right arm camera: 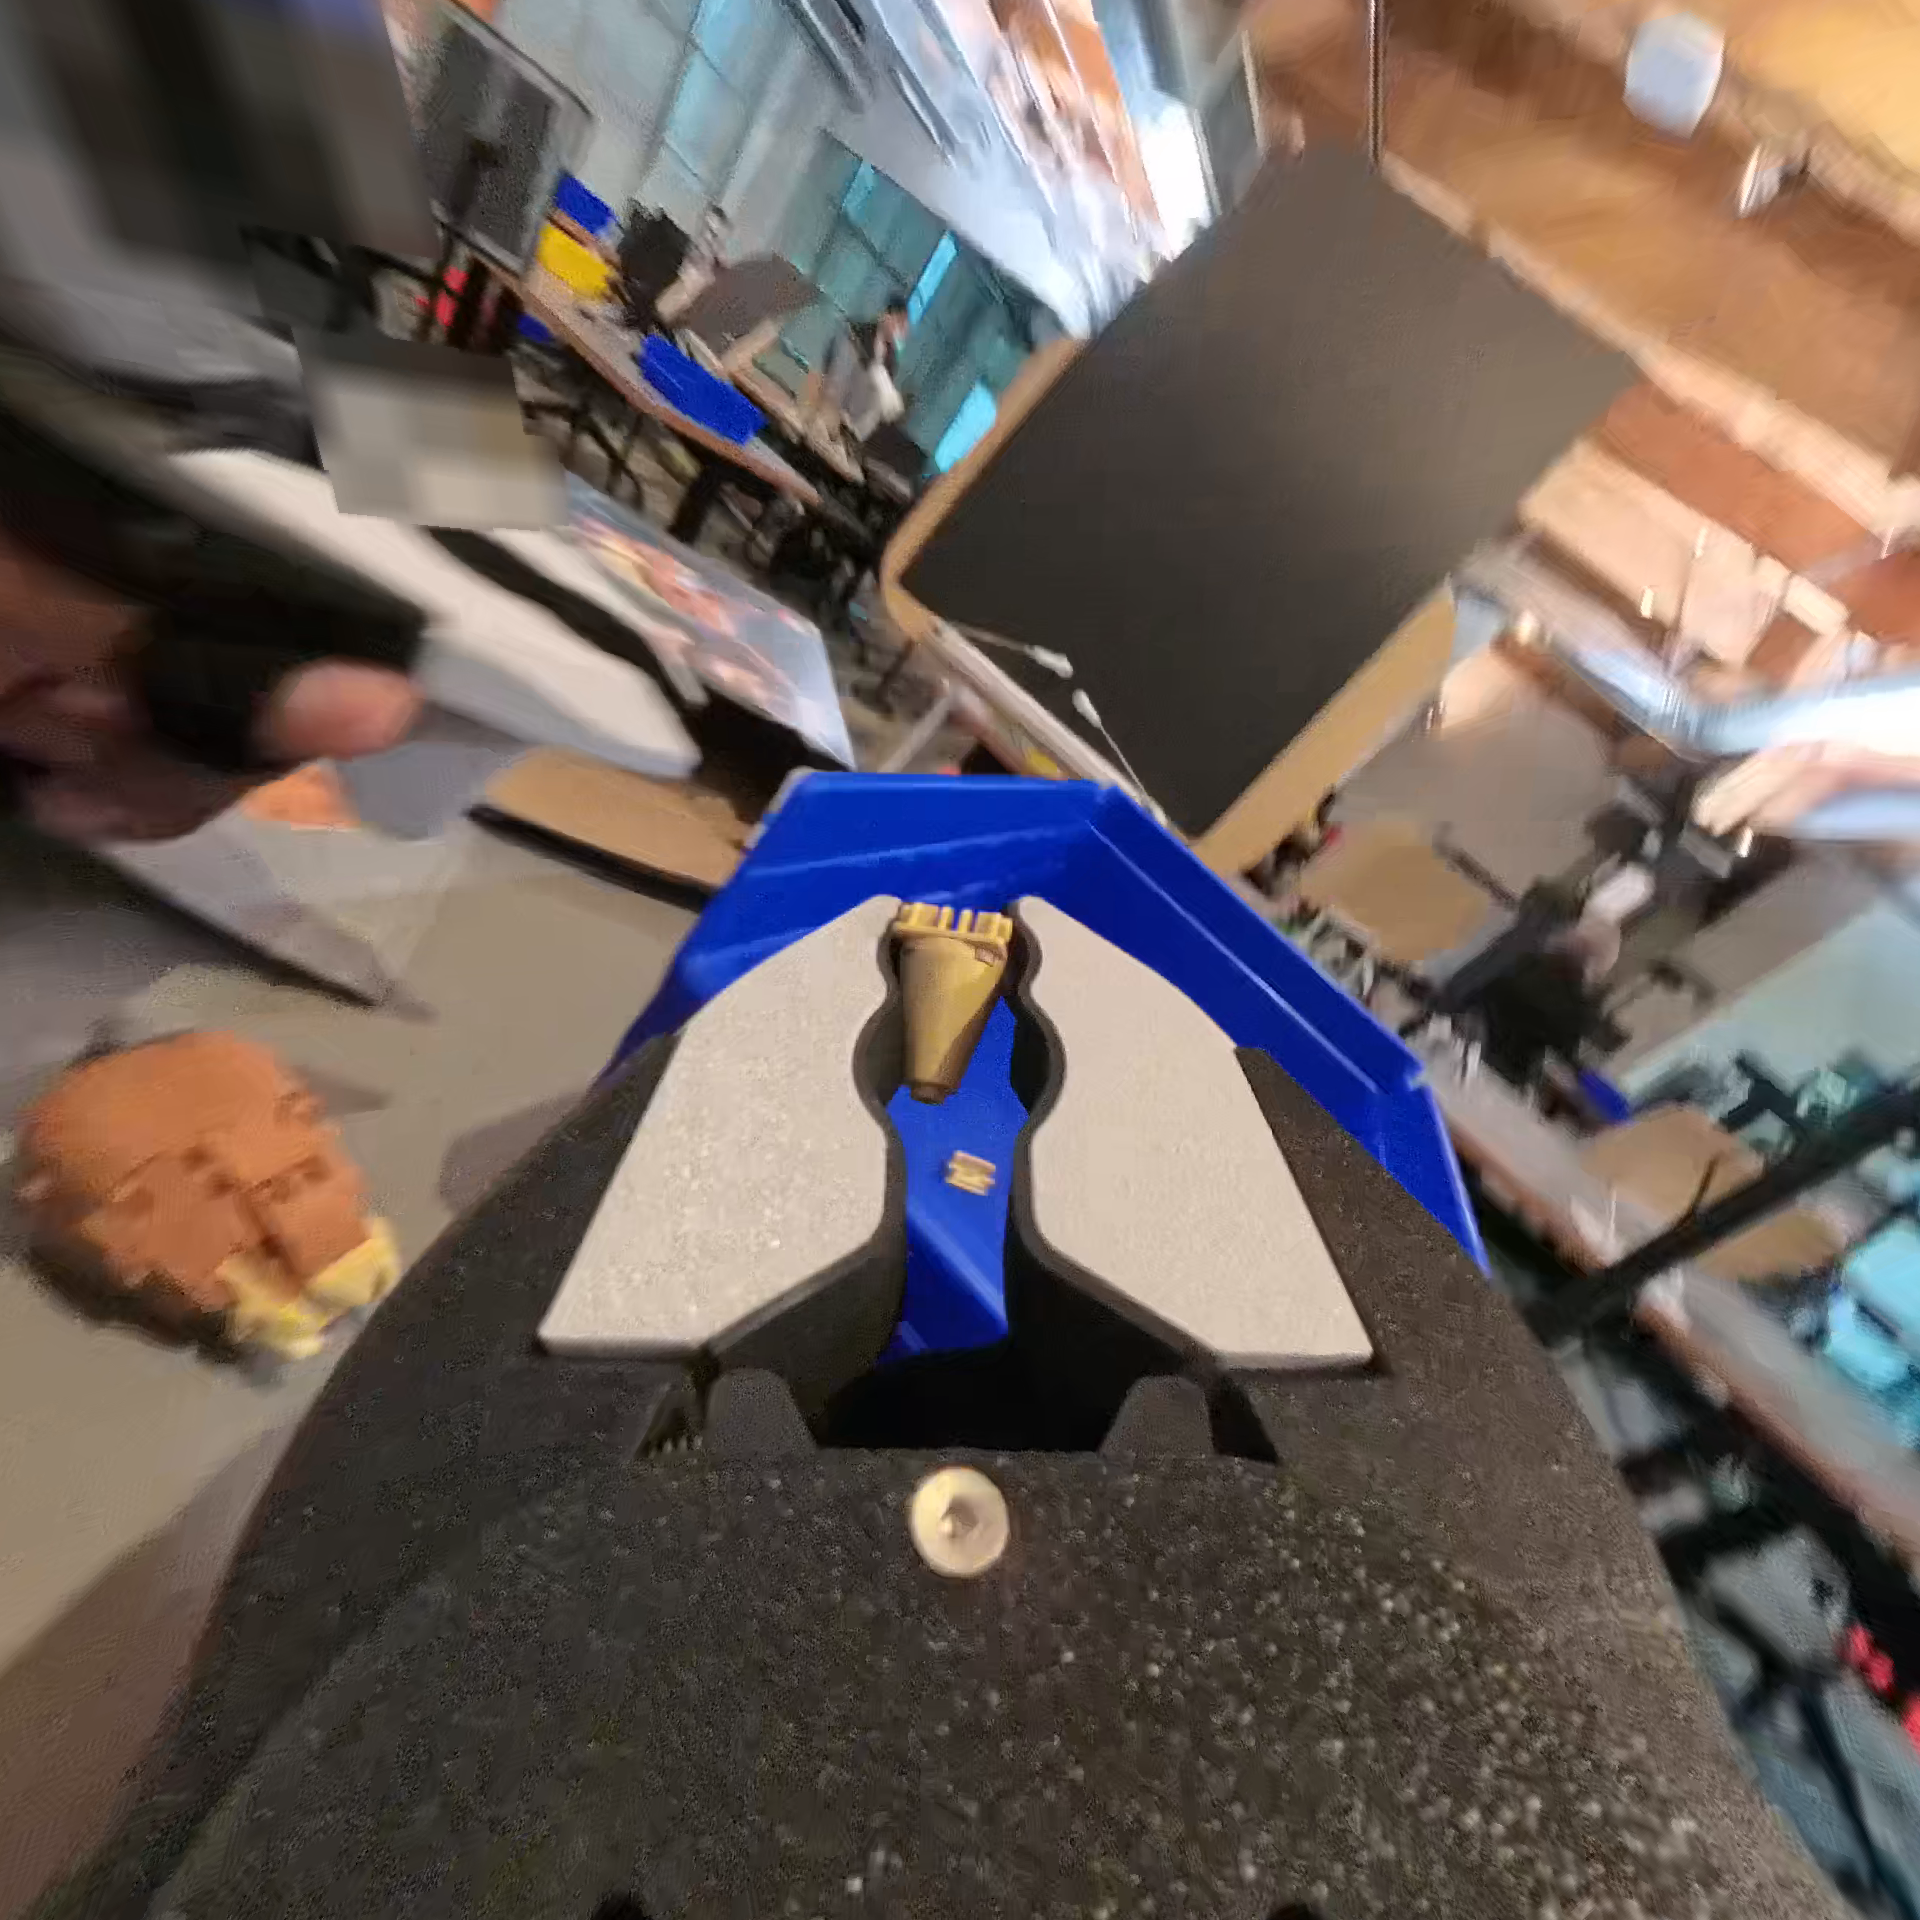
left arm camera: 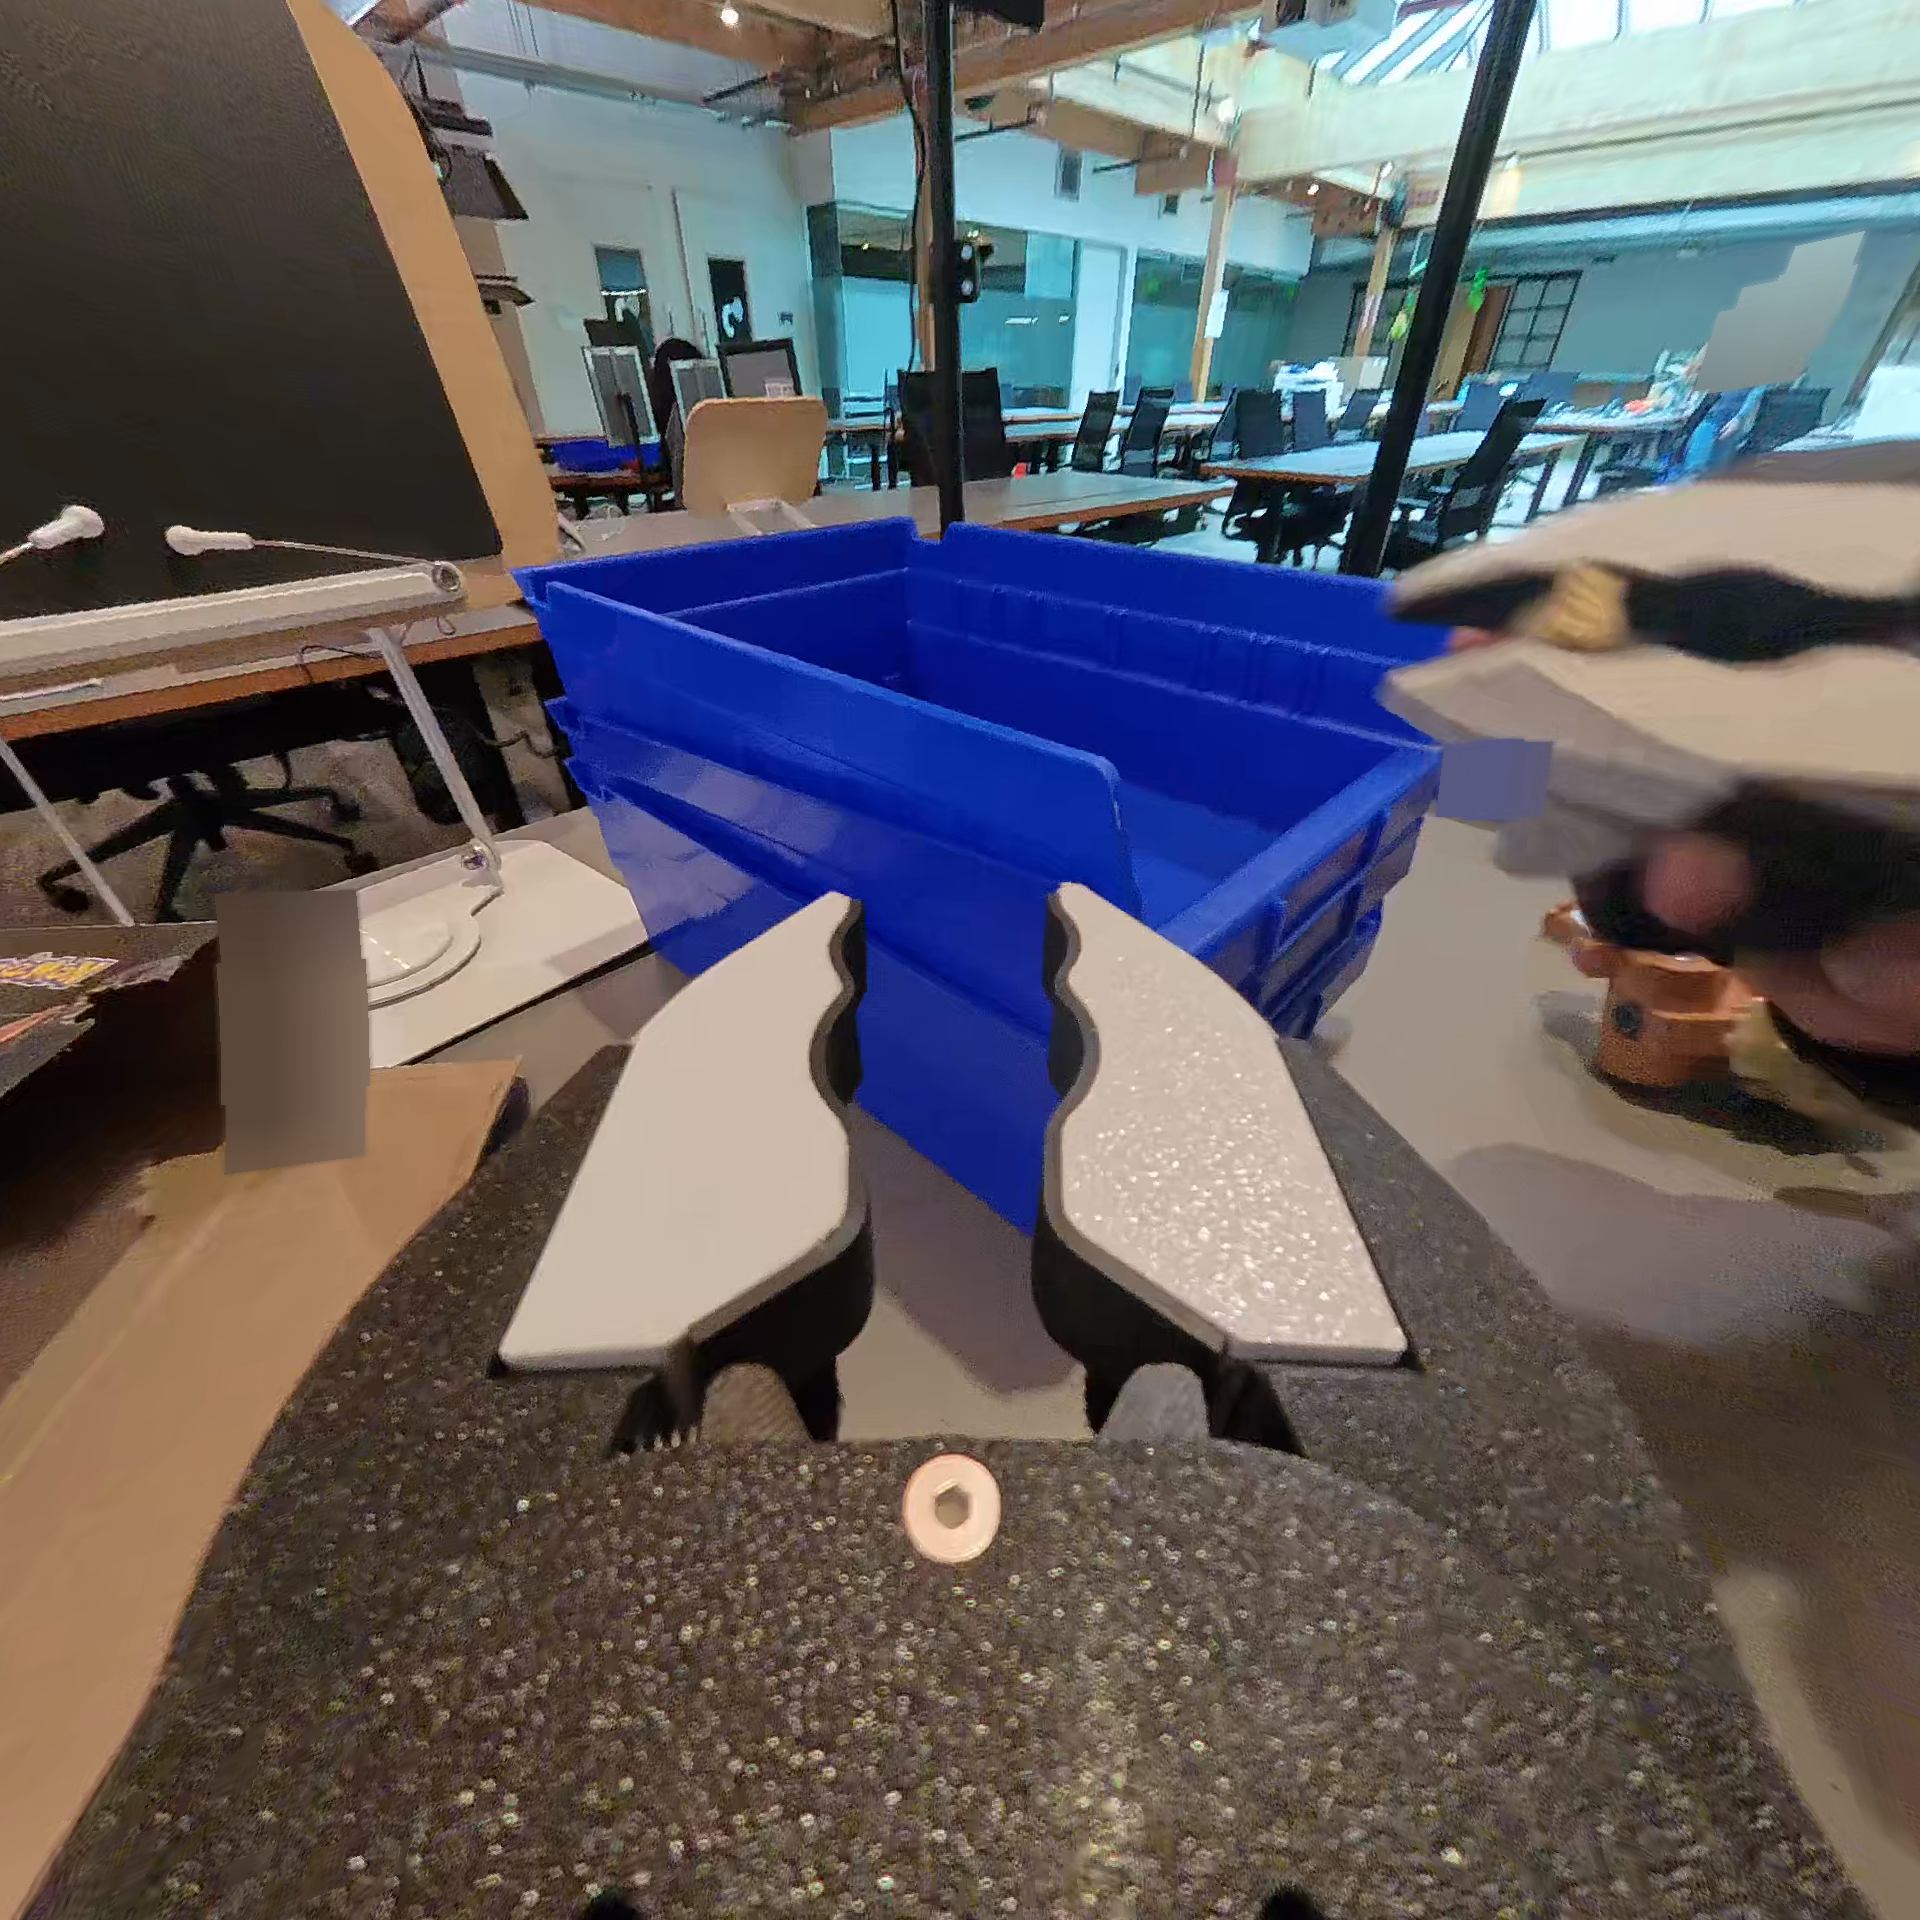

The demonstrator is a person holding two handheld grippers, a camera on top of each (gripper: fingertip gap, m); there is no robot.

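Right tongs (right arm camera: pixel 954 914) pinch a gold cone (right arm camera: pixel 945 997) above the blue bin (right arm camera: pixel 1195 914); left tongs (left arm camera: pixel 954 935) gape empty.

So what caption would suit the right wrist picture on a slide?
Right gripper pinching a small gold cone-shaped part above a blue bin.

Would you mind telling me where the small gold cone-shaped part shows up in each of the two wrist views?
Left wrist view: the gold cone-shaped part is at the right edge, blurred, pinched in the right gripper beside the blue bins.
Right wrist view: the part is at centre, clamped between the gripper's fingertips, above the bin.
Shared landmark: the blue bins; the orange piece on the table also shows in both.
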